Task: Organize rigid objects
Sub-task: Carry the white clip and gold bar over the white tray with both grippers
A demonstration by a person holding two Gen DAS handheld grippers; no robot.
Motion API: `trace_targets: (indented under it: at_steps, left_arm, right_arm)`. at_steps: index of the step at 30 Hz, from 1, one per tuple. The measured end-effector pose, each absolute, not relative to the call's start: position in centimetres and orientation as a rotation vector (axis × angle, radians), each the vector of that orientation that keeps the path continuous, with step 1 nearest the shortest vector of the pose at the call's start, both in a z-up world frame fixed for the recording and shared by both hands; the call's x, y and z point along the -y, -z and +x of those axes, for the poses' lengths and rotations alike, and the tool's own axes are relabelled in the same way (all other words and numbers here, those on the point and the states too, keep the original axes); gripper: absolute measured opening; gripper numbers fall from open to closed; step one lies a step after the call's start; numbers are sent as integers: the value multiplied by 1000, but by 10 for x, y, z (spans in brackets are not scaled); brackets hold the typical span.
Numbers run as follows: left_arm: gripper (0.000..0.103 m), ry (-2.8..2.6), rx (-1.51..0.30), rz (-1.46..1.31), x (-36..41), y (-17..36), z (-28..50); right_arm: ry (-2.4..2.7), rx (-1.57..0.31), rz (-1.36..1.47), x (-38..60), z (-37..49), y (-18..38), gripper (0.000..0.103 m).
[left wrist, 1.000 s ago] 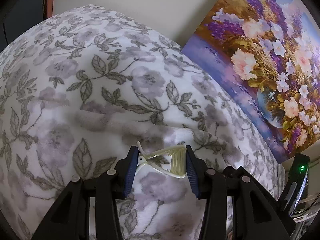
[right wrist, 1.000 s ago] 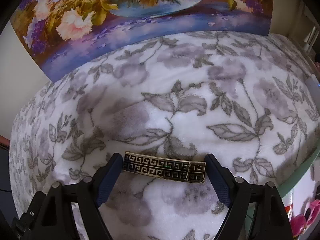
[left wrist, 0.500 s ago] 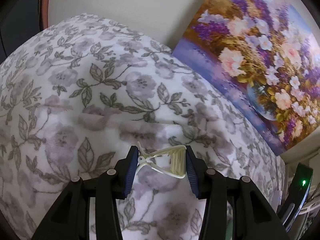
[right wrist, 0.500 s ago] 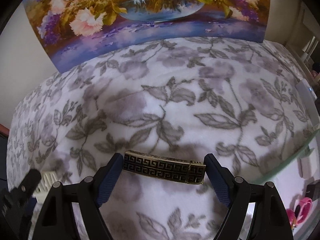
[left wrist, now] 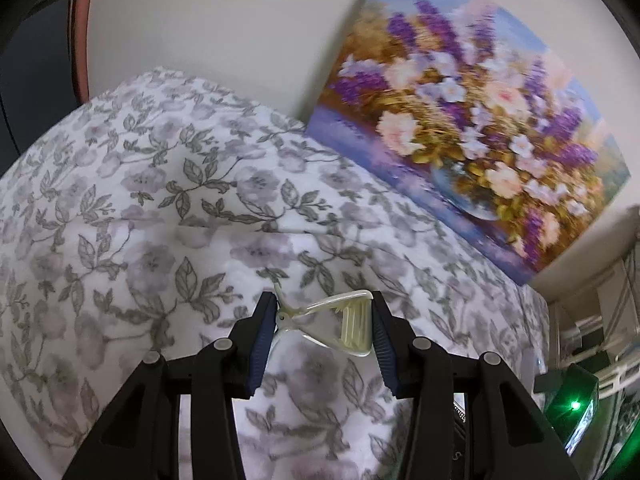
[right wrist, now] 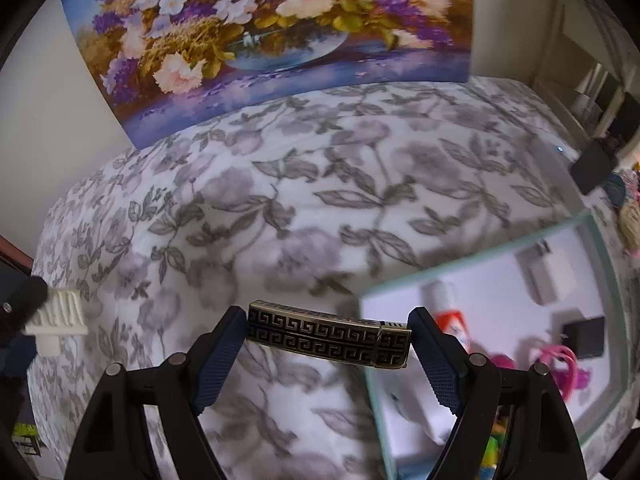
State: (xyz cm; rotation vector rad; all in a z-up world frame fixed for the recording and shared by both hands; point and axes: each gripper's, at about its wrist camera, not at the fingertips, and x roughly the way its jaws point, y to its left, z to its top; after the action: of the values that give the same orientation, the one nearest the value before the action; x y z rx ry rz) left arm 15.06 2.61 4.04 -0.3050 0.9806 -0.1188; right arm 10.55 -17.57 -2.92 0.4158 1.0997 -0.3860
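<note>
My left gripper (left wrist: 322, 330) is shut on a cream plastic hair clip (left wrist: 334, 326), held crosswise above the floral blanket (left wrist: 160, 220). In the right wrist view, my right gripper (right wrist: 326, 340) is shut on a bronze and black hair barrette (right wrist: 328, 334) with a Greek key pattern, gripped end to end. The barrette hangs over the blanket (right wrist: 320, 184) beside the rim of a clear glass box (right wrist: 472, 264). At the far left of that view the cream clip (right wrist: 56, 316) shows again, with a tip of the left gripper next to it.
A flower painting (left wrist: 472, 128) leans on the wall behind the bed. The glass box holds a white tube with a red label (right wrist: 448, 312), pink hair ties (right wrist: 560, 364) and small dark and white items. A black device with a green light (left wrist: 572, 404) sits at the lower right.
Both grippers have risen and pulled back from the blanket, each keeping its object. The glass box has come into the right wrist view, and the left gripper's clip now shows at its left edge.
</note>
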Motion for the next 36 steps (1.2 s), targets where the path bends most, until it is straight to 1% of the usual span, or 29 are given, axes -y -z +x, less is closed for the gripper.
trace_targets:
  at_steps: [5, 9, 18, 26, 36]
  left_arm:
    - [48, 133, -958, -231, -12, -48, 119]
    - [48, 159, -962, -229, -5, -47, 102]
    - [48, 230, -986, -180, 27, -38, 64]
    - [48, 332, -1011, -100, 76, -28, 43]
    - [48, 421, -1125, -7, 127, 5, 27]
  right_arm:
    - [394, -1081, 431, 185, 71, 18, 85]
    - [415, -1070, 415, 193, 43, 10, 85]
    - [416, -1106, 454, 214, -10, 15, 85]
    - [474, -1145, 477, 255, -31, 25, 85]
    - [532, -1205, 551, 301, -45, 45, 85]
